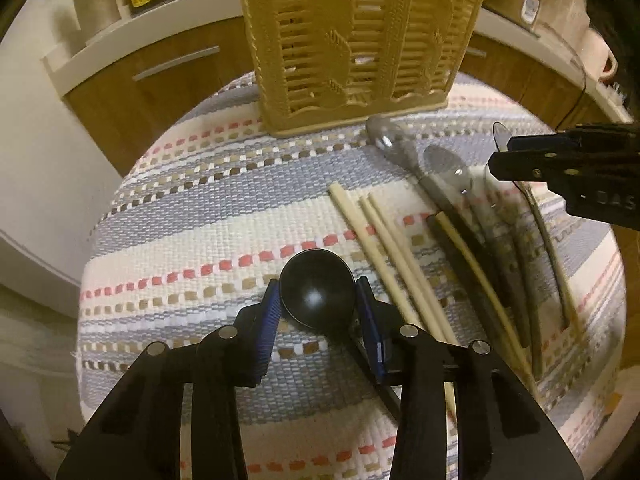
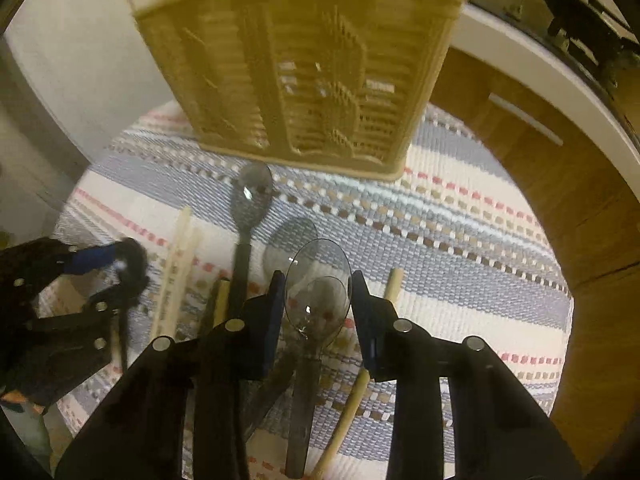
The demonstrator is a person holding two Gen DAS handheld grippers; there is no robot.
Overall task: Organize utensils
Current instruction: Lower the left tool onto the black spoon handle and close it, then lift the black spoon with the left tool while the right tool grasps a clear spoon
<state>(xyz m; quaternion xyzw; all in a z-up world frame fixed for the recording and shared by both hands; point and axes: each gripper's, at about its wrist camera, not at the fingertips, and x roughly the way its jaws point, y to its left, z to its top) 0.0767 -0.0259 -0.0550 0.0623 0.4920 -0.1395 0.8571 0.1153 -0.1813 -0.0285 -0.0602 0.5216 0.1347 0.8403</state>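
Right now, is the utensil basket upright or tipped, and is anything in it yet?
Upright: the utensil basket stands on its base on the striped mat. Contents: cannot tell; its top is out of frame, though nothing shows through the slats.

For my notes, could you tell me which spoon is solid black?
The black spoon between the left gripper's fingers; the other spoons, right of the chopsticks, are see-through grey.
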